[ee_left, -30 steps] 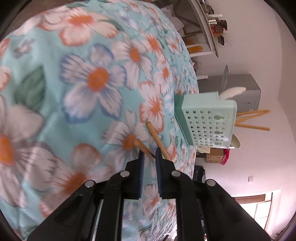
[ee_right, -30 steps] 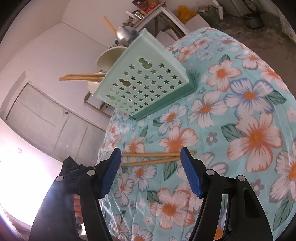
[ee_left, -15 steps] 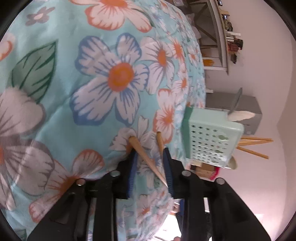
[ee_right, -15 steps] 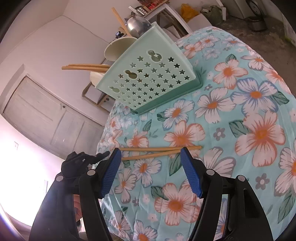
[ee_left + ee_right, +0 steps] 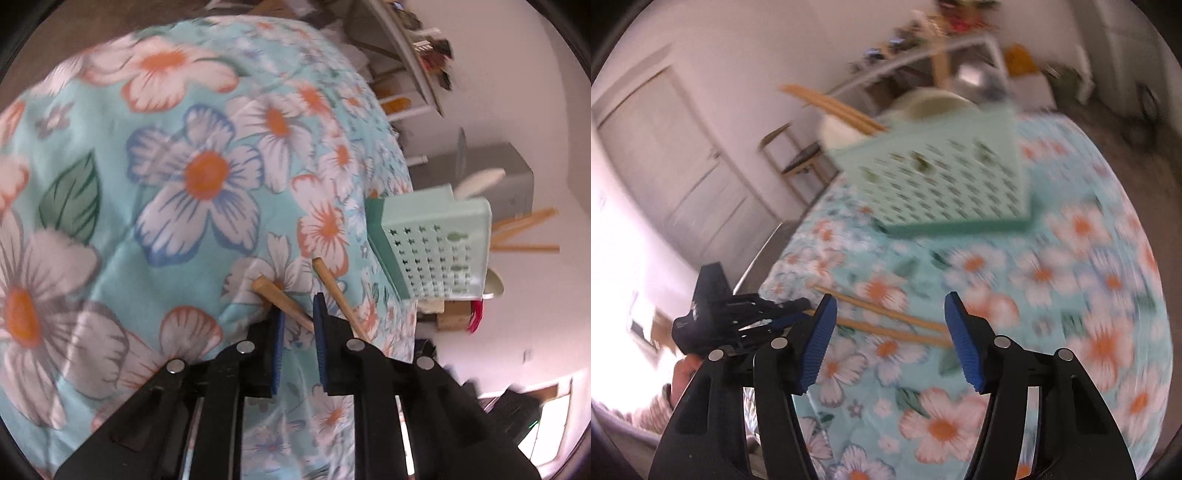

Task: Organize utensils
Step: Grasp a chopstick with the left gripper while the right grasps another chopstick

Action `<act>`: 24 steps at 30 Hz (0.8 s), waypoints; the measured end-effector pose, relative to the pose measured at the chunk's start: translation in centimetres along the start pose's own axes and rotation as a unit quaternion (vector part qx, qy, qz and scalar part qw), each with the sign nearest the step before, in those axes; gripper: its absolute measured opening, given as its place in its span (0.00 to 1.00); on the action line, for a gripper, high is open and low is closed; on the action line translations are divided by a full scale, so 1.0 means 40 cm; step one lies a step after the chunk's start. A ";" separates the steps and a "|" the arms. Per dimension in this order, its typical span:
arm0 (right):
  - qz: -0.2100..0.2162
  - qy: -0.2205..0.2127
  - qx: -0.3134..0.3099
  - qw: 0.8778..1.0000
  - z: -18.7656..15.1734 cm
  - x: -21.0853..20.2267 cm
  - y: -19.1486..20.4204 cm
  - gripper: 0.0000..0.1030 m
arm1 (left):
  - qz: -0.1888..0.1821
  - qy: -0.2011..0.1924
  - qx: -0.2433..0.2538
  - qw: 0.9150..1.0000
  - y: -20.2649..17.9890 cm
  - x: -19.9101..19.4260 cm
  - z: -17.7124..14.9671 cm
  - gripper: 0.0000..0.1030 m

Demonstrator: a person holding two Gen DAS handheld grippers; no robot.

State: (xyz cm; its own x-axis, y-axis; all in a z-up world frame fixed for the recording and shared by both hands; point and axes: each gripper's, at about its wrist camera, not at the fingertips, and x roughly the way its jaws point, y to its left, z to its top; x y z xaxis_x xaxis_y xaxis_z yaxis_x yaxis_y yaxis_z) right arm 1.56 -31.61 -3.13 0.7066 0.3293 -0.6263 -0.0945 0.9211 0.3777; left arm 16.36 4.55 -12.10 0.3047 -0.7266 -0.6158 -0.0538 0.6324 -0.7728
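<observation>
My left tool [image 5: 298,314], narrowly spread, straddles one chopstick [image 5: 282,300] running toward 11 o'clock, its twin [image 5: 334,290] just outside at 1, while the right tool [image 5: 888,334] gapes idle.

My left wrist camera sits low and very close over the floral cloth [image 5: 207,177] on the counter, looking forward along the left gripper [image 5: 298,314] across the tabletop toward a mint green utensil holder [image 5: 436,243] near the far edge. My right wrist camera rides higher and farther back, looking past the right gripper [image 5: 890,325] down across the same cloth, blurred. Both views share the holder [image 5: 945,177] and two wooden chopsticks [image 5: 886,321] lying on the cloth. The left gripper appears at the right view's left edge.
</observation>
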 end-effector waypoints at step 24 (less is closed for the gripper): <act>0.038 0.244 -0.326 0.913 0.030 0.468 0.226 0.31 | -0.064 -0.042 0.058 0.995 0.047 -0.037 -0.067 0.15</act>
State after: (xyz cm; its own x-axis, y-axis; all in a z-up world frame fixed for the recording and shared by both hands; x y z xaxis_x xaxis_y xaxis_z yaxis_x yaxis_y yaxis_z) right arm 14.75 -17.36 -10.61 0.2996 0.3042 -0.9043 -0.6389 0.7679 0.0466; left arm 13.25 6.08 -13.04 0.3807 -0.7816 -0.4942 0.0991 0.5658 -0.8185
